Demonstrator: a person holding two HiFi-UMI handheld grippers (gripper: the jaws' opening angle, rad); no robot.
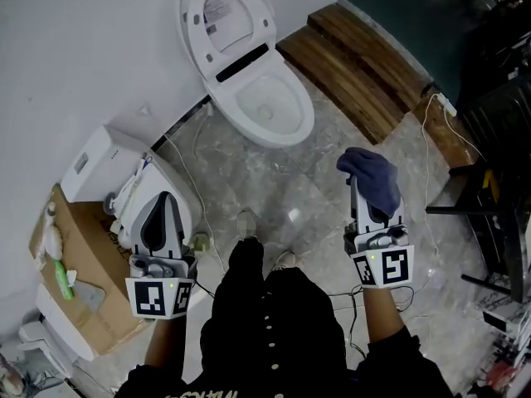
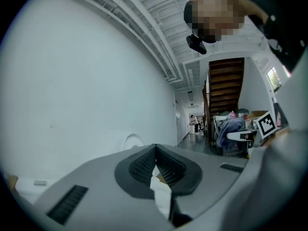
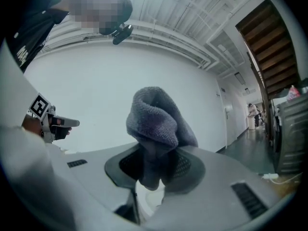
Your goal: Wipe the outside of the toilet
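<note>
The white toilet (image 1: 264,106) stands at the top middle of the head view, against the wall, with its lid (image 1: 224,15) raised. My right gripper (image 1: 358,182) is held in the air to the toilet's lower right, shut on a blue-grey cloth (image 1: 372,179). In the right gripper view the cloth (image 3: 155,119) bunches up out of the clamped jaws of my right gripper (image 3: 151,170). My left gripper (image 1: 161,199) hovers at the lower left, well away from the toilet. In its own view my left gripper (image 2: 155,153) is shut with nothing held.
A white boxy unit (image 1: 98,157) and a cardboard box (image 1: 79,276) with a green brush (image 1: 63,277) sit at the left. Wooden steps (image 1: 361,69) run behind the toilet at the right. A black frame (image 1: 489,206) and cables (image 1: 427,139) lie at the right.
</note>
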